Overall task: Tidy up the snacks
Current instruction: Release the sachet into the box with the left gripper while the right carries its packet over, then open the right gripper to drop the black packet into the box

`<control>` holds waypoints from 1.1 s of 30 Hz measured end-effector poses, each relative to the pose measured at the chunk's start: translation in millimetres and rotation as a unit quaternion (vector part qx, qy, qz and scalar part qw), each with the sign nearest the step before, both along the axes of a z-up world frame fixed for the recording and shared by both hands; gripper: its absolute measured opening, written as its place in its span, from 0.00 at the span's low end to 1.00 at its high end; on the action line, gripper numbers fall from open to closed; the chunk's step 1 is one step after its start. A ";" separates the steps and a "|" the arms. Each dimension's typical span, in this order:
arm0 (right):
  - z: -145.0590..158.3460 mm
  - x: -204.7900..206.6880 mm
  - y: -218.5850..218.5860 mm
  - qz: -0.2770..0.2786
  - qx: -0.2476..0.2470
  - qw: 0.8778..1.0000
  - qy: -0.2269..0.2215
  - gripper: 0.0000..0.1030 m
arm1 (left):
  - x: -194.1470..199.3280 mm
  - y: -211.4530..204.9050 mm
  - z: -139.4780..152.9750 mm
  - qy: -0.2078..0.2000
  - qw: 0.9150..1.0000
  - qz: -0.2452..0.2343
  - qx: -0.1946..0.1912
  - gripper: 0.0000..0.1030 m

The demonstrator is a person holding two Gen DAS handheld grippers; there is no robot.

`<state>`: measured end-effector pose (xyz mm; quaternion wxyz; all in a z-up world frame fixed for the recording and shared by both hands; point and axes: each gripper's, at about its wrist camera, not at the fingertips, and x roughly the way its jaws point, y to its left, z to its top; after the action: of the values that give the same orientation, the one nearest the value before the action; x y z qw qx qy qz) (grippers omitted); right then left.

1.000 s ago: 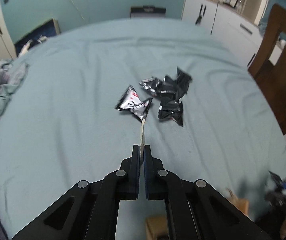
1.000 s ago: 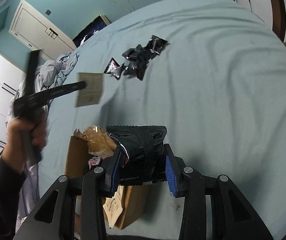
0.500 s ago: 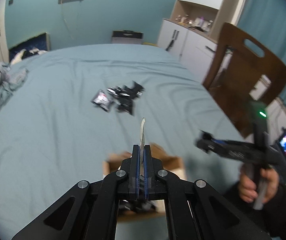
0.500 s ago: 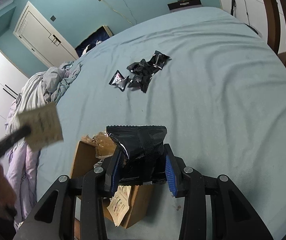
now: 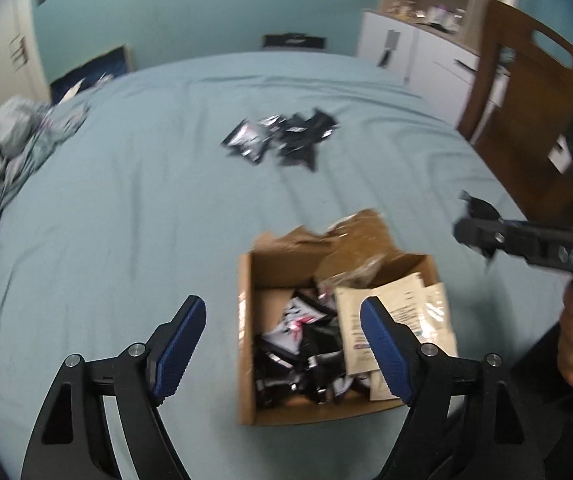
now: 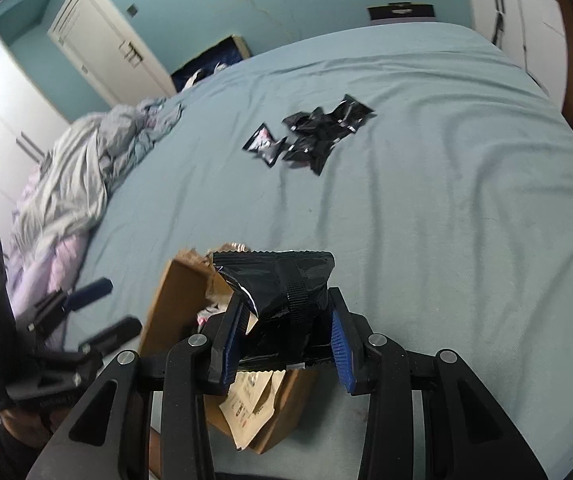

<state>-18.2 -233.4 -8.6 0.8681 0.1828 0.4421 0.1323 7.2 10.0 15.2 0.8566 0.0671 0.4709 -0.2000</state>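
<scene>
**Snacks part boxed, part loose on the bed**

Snack packets (image 5: 318, 344) filled the open cardboard box (image 5: 246, 340): black and white wrappers heaped at the bottom, cream sachets (image 5: 398, 312) leaning on its right wall, crumpled brown paper (image 5: 362, 240) spilling over the far rim. Box sat on the bed (image 5: 126, 220) close to the near edge.

Left gripper (image 5: 282, 336) hovered over the box with jaws spread wide, nothing between them. Right gripper (image 6: 286, 328) was clamped on a black packet (image 6: 278, 280), held above the box's near right corner; its crimped top stood clear of the fingers.

Loose black packets (image 6: 314, 132) lay in a small cluster mid-bed, well apart from the box, with bare sheet all round them and between cluster and box.

Surface was a pale blue sheet, lightly wrinkled. Rumpled grey bedding (image 6: 82, 172) was piled along the left edge. Wooden chair (image 5: 534, 112) stood by the right edge. Teal walls, white door (image 6: 102, 40), white cabinets (image 5: 406, 52) beyond the far edge.
</scene>
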 end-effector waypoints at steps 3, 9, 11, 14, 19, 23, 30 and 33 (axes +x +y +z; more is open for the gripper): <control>1.1 2.0 15.1 0.029 -0.016 0.999 -0.002 0.36 | 2.2 4.3 -9.4 0.004 0.999 0.021 0.035 0.78; 4.6 -0.8 48.5 0.102 -0.040 0.994 -0.009 0.37 | 1.1 7.6 -9.0 0.000 0.999 0.030 0.041 0.78; 3.5 1.3 51.6 0.118 -0.028 0.993 -0.005 0.41 | 0.6 7.7 -8.1 0.002 0.999 0.031 0.039 0.78; 0.3 6.3 41.1 0.101 0.004 0.995 0.001 0.65 | -3.1 8.7 -5.4 -0.003 0.999 0.031 0.041 0.78; -2.0 7.7 22.8 0.040 0.020 0.999 -0.013 0.68 | -2.7 7.2 -8.1 0.002 0.998 0.034 0.044 0.78; -6.8 10.0 15.9 0.014 0.022 1.000 -0.008 0.68 | -2.6 5.8 -9.2 0.002 0.998 0.034 0.050 0.78; -3.0 7.5 7.0 -0.032 0.025 0.999 -0.024 0.69 | -2.1 6.3 -8.2 0.004 0.998 0.035 0.048 0.78; -2.3 -3.1 5.9 -0.041 0.024 0.999 -0.023 0.69 | -1.7 7.0 -7.5 0.005 0.998 0.036 0.046 0.78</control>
<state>-21.3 -227.6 -10.9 0.8779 0.2188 0.4111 0.1118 5.6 17.0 7.7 0.8568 0.0881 0.4860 -0.1478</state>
